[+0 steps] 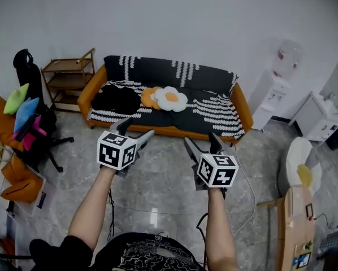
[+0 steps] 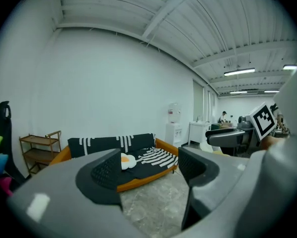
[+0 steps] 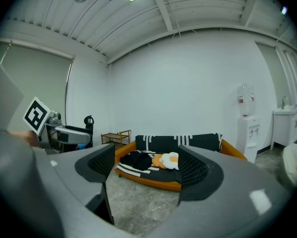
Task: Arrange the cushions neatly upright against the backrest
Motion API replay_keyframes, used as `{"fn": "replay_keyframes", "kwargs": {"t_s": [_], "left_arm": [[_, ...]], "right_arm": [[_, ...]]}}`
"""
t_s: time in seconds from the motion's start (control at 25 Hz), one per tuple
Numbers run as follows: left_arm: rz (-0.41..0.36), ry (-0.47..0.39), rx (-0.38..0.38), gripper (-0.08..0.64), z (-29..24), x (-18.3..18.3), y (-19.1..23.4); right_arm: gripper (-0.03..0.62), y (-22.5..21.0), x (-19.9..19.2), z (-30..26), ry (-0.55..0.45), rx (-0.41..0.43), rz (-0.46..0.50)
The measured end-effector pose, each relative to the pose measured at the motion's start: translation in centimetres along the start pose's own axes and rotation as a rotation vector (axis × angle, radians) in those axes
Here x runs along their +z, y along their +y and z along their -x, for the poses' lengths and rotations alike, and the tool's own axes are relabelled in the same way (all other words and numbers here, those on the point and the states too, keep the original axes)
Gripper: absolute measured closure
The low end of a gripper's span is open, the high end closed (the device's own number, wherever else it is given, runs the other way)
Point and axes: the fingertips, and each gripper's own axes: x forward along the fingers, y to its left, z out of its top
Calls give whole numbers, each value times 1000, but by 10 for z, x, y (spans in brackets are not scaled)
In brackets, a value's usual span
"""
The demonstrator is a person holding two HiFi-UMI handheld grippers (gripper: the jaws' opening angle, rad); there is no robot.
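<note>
Well, both grippers hung above the grey floor (image 1: 157,179), well short of the orange sofa (image 1: 243,110). The left gripper (image 1: 139,127) and right gripper (image 1: 200,138) each had jaws spread wide, nothing between them. The egg cushion (image 1: 169,98) and orange cushion (image 1: 148,96) lay flat on the seat, a black cushion (image 1: 117,99) beside them, clear of the backrest (image 1: 157,69). Only the head view caught the cluttered chair (image 1: 30,129).

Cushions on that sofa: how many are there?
2 for certain: a white fried-egg-shaped fabric cushion mid-seat, and a round orange fabric cushion tucked against its left side. The black heap further left may be a third.
</note>
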Motion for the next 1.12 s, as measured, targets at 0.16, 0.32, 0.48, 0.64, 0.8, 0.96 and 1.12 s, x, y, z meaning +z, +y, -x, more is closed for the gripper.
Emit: {"fn": "replay_keyframes", "kwargs": {"t_s": [0.16,0.32,0.48,0.64,0.8,0.96,1.12], "left_arm": [[-19,34,-5,195,-10,1,-20],[-33,63,-8,198,-16,1,-32],[-28,77,-21,207,-26,3,-40],[-18,81,-29,218,-42,6,-40],[0,71,-14,218,-62,8,-30],[11,56,12,218,-89,10,-10],[11,57,33,218,-128,10,18]], "right_arm": [[125,-16,-2,8,5,25,-6],[109,-29,-4,14,5,30,-11],[109,-40,-6,15,12,31,-15],[110,-47,-9,4,26,32,-5],[110,-58,-9,-13,38,39,3],[110,-74,-8,-40,52,44,14],[110,-95,-4,-81,66,40,21]]}}
